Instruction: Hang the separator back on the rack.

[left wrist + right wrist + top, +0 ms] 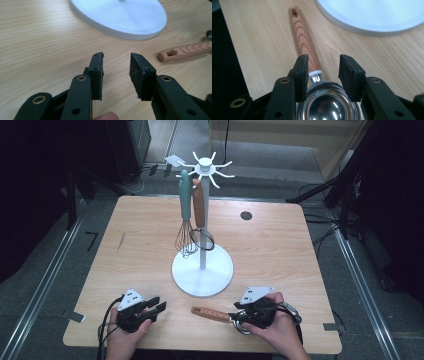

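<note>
Wooden table, white utensil stand with a round base and hooked crown at centre. Two tools hang from it already: a teal-handled wire whisk and a wood-handled utensil with a metal ring head.

Item in hand: a wood-handled utensil with a round polished steel head, lying flat near the front edge, just in front of the stand base, handle pointing left towards the left gripper.

Right gripper: jaws part-open, straddling the neck where the white collar meets the steel head. The pads stand clear of the metal on both sides; nothing gripped.

Left gripper: jaws part-open over bare table, empty, near the handle's holed end but apart from it.

Judged step: picking the utensil up to hang it. To do it well, close the right jaws squarely on the neck or low handle rather than on the slippery steel rim, lift level, and keep the hanging hole free; the left gripper could steady the handle end.

Hard to make out: the steel head's outline is cut off at the frame bottom in the right gripper view and covered by the gripper from above, so its exact type is uncertain. Which hooks carry the hung tools cannot be told.
</note>
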A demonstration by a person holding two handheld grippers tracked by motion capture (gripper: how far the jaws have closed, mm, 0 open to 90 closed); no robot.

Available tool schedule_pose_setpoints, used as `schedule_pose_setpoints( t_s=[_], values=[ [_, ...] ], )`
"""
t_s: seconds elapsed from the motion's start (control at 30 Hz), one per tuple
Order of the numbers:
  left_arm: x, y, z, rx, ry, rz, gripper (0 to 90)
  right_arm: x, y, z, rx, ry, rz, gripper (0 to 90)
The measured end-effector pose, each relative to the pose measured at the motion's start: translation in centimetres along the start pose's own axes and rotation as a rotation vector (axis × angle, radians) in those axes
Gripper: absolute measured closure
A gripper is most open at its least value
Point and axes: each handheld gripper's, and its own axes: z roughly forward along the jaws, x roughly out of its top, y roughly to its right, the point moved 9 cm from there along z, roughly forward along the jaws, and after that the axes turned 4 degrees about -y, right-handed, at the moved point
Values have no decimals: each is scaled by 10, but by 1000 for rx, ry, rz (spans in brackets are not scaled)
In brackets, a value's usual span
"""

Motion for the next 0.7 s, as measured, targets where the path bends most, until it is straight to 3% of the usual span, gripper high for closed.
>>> schedule_pose_setpoints(
  t_s=[0.2, 0.3, 0.57, 0.7],
  values=[
    [-9, -35, -23, 71, 37, -64, 607, 5, -3, 10, 30, -117, -105, 604],
    [-14, -52, -33, 102, 61, -85, 507, 6, -2, 12, 35, -168, -135, 600],
    [-18, -88, -56, 250, 112, -157, 265, 5, -6, 19, 69, -275, -197, 632],
    [-18, -95, -60, 270, 119, -162, 192, 3, -8, 24, 52, -334, -238, 629]
  ],
)
